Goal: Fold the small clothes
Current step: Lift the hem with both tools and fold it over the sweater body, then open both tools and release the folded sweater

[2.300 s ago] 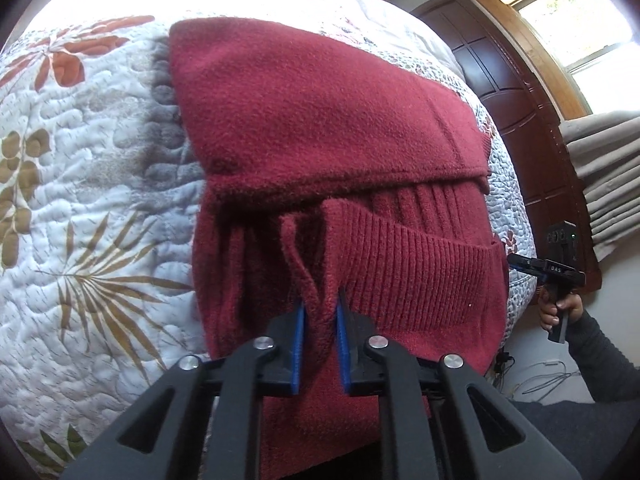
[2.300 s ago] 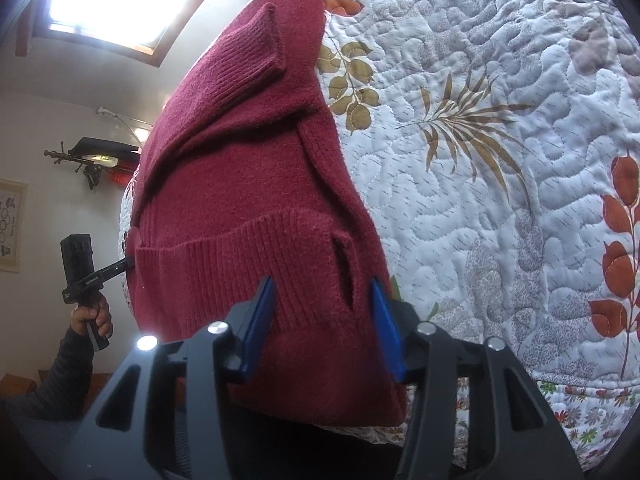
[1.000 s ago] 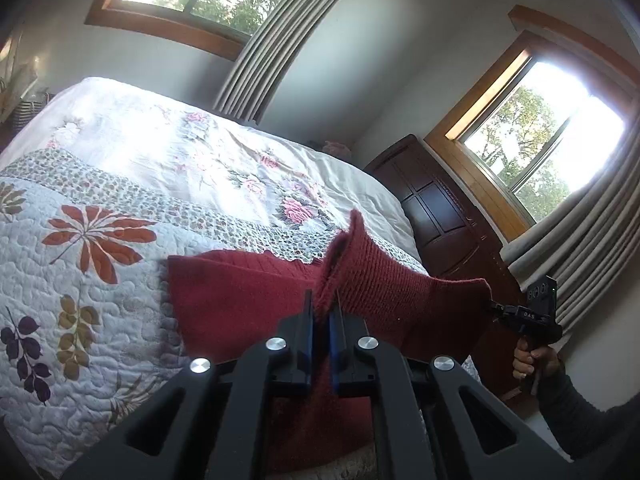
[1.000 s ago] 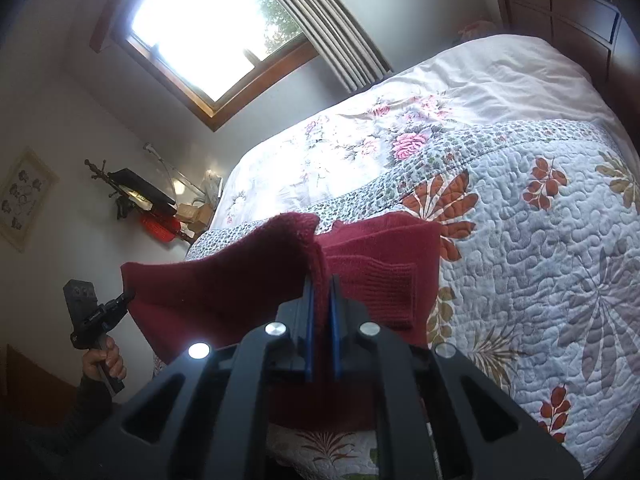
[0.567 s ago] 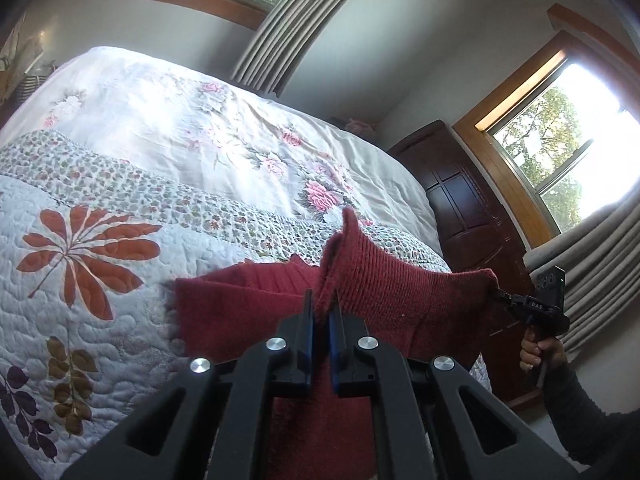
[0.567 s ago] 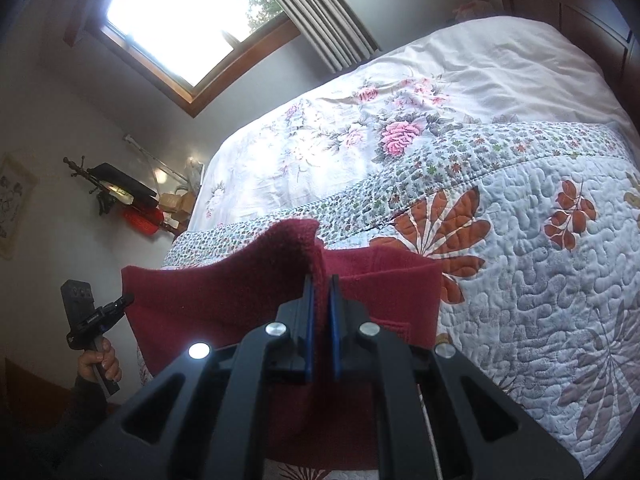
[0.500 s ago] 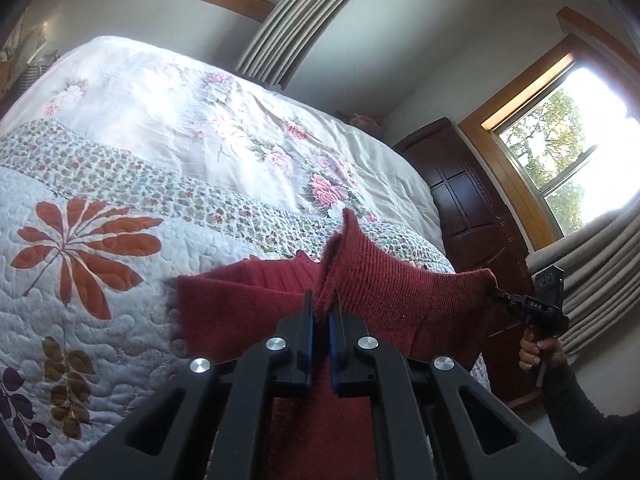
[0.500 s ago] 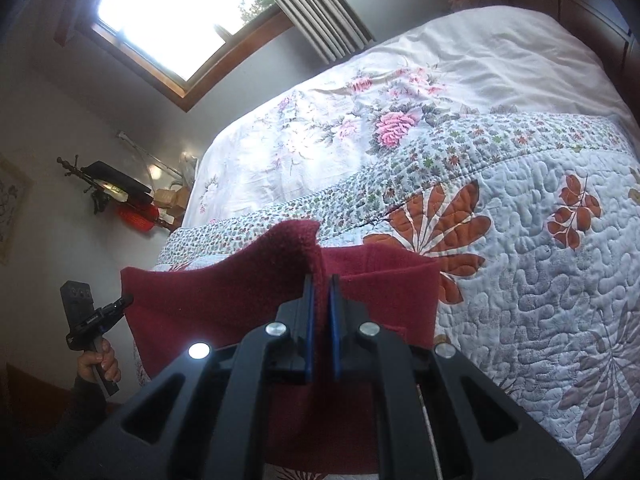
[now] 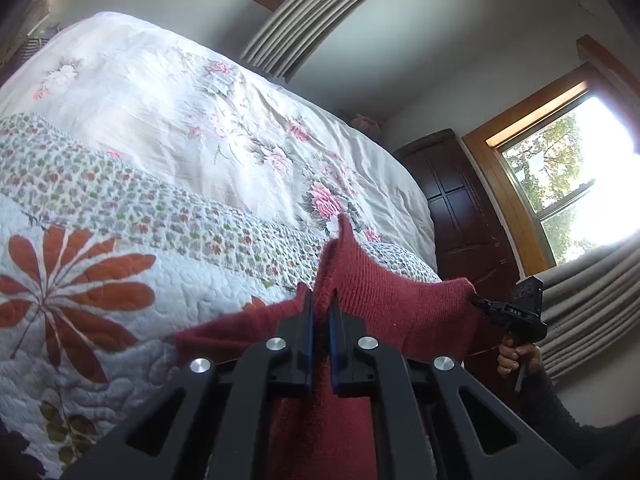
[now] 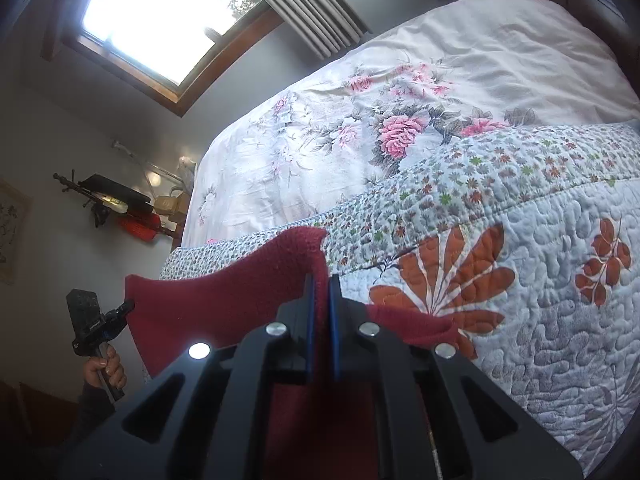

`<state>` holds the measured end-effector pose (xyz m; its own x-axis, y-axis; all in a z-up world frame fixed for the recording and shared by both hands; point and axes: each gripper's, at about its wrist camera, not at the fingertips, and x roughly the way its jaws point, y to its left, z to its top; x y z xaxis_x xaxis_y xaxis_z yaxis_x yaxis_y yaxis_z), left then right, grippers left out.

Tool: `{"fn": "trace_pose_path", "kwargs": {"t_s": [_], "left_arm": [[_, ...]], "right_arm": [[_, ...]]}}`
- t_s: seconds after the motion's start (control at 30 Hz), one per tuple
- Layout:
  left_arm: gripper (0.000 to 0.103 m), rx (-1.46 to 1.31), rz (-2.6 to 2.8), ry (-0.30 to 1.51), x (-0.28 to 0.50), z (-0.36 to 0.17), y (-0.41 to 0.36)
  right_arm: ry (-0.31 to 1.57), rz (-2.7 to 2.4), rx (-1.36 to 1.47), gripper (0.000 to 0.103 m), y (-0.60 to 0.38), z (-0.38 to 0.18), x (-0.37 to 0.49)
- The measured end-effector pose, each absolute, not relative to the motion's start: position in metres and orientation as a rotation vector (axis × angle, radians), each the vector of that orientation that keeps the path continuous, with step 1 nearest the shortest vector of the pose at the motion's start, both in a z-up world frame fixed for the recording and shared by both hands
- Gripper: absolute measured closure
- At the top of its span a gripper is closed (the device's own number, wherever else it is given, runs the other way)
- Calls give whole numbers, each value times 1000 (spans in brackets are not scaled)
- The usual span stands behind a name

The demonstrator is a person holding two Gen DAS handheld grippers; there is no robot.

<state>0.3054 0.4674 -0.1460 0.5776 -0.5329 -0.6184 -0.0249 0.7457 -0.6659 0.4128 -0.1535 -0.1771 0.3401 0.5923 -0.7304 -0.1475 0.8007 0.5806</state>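
A dark red knitted sweater (image 9: 400,304) is held up by its ribbed hem, stretched between both grippers over the bed. My left gripper (image 9: 321,308) is shut on one hem corner, which sticks up between its blue pads. In the right wrist view the same red sweater (image 10: 224,300) spans leftward, and my right gripper (image 10: 321,292) is shut on the other hem corner. Each view shows the opposite gripper at the sweater's far corner: the right gripper (image 9: 486,307), held by a hand, and the left gripper (image 10: 126,307). The sweater's lower part hangs hidden behind the gripper bodies.
A quilted bedspread (image 9: 100,280) with orange leaf prints covers the near bed, with a white floral sheet (image 9: 200,120) beyond. A dark wooden cabinet (image 9: 460,216) and windows with curtains stand past the bed. Cluttered wall shelves (image 10: 116,200) show at the left of the right wrist view.
Both grippers have carried the lifted hem further forward over the bed; less of the sweater lies on the quilt in view. Both stay shut on the hem.
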Motion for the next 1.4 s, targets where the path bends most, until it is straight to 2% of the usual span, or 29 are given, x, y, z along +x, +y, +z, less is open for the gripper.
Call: {"fn": "trace_pose_path", "kwargs": {"t_s": [0.33, 0.6, 0.63, 0.67, 0.73, 0.77, 0.8, 0.83, 0.87, 1.03, 1.1, 1.13, 1.17, 1.23, 1.33, 1.37, 1.4], "left_arm": [[98, -766, -273, 1169, 378, -246, 474], [97, -772, -237, 1180, 371, -261, 480], [97, -756, -217, 1212, 370, -269, 480], [96, -752, -193, 1243, 368, -278, 481], [88, -768, -164, 1259, 362, -287, 483], [88, -791, -154, 1244, 357, -286, 486], [82, -798, -145, 1231, 352, -281, 489], [69, -780, -133, 1216, 346, -273, 491], [63, -741, -118, 1197, 338, -261, 492], [40, -645, -171, 1092, 274, -200, 478], [37, -612, -193, 1090, 242, -193, 460], [36, -596, -200, 1109, 231, -195, 449], [35, -572, -189, 1134, 220, -202, 440], [35, -551, -170, 1194, 200, -222, 425], [35, -609, -169, 1267, 187, -254, 414], [37, -606, -170, 1267, 184, -259, 411], [52, -617, -177, 1267, 183, -263, 408]], "right_arm": [[1290, 400, 448, 98, -149, -252, 464], [1334, 358, 463, 97, -153, -273, 468], [1351, 342, 464, 95, -153, -281, 468], [1369, 331, 465, 88, -153, -288, 467], [1388, 320, 506, 82, -154, -298, 460], [1387, 320, 524, 77, -155, -299, 455], [1373, 323, 537, 73, -157, -295, 448], [1351, 332, 547, 65, -160, -290, 440], [1327, 342, 560, 62, -166, -283, 430], [1279, 360, 576, 62, -198, -264, 363], [1292, 380, 587, 62, -209, -267, 331], [1302, 399, 606, 58, -212, -270, 317], [1309, 417, 624, 50, -214, -273, 303], [1320, 430, 637, 45, -212, -278, 284], [1357, 443, 623, 47, -205, -288, 269], [1371, 448, 599, 74, -201, -291, 269], [1391, 447, 554, 97, -195, -293, 267]]}}
